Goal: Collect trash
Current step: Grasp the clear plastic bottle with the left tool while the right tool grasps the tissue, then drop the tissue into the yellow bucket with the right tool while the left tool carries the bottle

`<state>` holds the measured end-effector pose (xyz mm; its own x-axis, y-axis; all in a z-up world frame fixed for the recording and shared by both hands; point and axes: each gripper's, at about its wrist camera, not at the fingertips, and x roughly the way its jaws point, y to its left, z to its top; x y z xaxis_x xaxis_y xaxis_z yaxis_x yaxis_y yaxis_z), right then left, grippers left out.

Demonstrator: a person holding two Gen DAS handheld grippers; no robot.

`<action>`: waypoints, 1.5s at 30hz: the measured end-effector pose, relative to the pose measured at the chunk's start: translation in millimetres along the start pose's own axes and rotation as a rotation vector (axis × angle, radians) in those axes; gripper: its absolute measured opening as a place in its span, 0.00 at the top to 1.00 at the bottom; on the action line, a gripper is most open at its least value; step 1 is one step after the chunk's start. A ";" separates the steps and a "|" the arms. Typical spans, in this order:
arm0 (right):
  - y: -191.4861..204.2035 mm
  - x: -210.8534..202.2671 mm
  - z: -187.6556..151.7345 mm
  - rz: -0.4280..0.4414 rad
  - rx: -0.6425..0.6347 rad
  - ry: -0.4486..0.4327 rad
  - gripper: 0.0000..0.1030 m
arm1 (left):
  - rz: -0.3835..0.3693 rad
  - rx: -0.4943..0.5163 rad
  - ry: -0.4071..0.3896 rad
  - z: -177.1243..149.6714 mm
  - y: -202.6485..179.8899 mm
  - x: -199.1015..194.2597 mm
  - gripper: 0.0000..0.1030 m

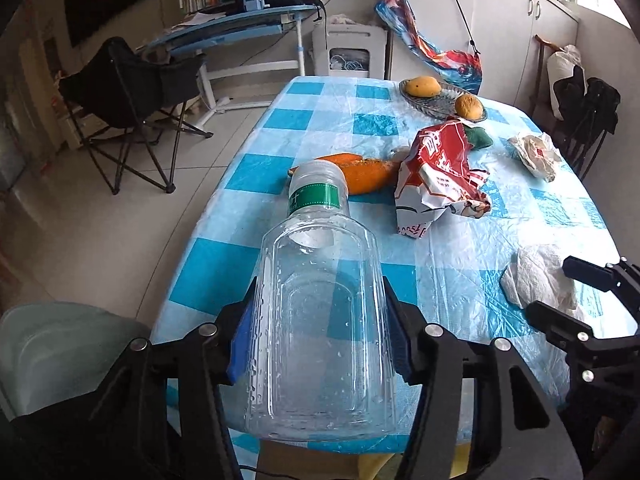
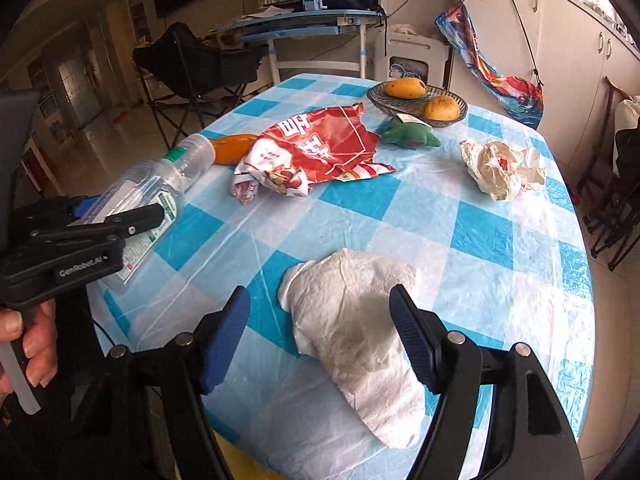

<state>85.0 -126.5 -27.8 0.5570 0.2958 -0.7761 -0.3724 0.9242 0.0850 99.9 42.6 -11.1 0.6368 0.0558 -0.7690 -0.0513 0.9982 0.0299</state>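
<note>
Bottle (image 1: 320, 320) in left tongs (image 1: 320, 344); tissue (image 2: 356, 340) between right tongs (image 2: 320, 340); wrapper (image 2: 316, 152) behind.

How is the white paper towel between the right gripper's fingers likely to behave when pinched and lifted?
The paper towel looks crumpled and thin, so it will probably compress and hang limp from the right gripper. It seems very light. The brownish patch suggests dampness, so it might tear or cling to the tablecloth.

Left wrist view is looking forward along its jaws from the near edge of the table (image 1: 304, 100), close and low. Right wrist view is sitting just beside it, facing the same way. Both are sharing the red wrapper (image 1: 436, 168) (image 2: 320, 148), fruit basket (image 1: 436, 106) (image 2: 416, 114) and far desk (image 1: 240, 24) (image 2: 304, 22).
</note>
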 end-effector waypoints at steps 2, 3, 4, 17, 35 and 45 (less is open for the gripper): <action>-0.6 6.5 -1.0 -0.001 -0.004 0.020 0.57 | -0.037 -0.033 -0.006 -2.0 3.5 -1.7 0.49; 0.4 5.3 -1.4 -0.004 -0.014 0.011 0.62 | -0.063 -0.054 -0.010 -3.6 5.8 -4.0 0.49; 0.7 5.7 -1.4 0.002 -0.014 0.015 0.76 | -0.085 -0.069 -0.016 -3.8 6.4 -5.3 0.49; -0.8 -46.3 -9.0 0.191 0.125 -0.087 0.86 | -0.262 -0.158 -0.085 -22.4 14.4 -38.9 0.49; 56.2 -76.7 -98.4 0.270 0.079 0.111 0.84 | -0.359 -0.002 -0.051 -73.2 -9.6 -83.5 0.49; 27.0 -99.4 -113.3 0.150 0.217 0.032 0.55 | -0.436 0.279 0.172 -128.9 -50.3 -89.3 0.48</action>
<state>-64.5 -158.4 -19.1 0.4828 0.4288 -0.7636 -0.2789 0.9018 0.3301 -53.6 -15.3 -26.3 0.4169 -0.3451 -0.8409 0.4099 0.8971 -0.1649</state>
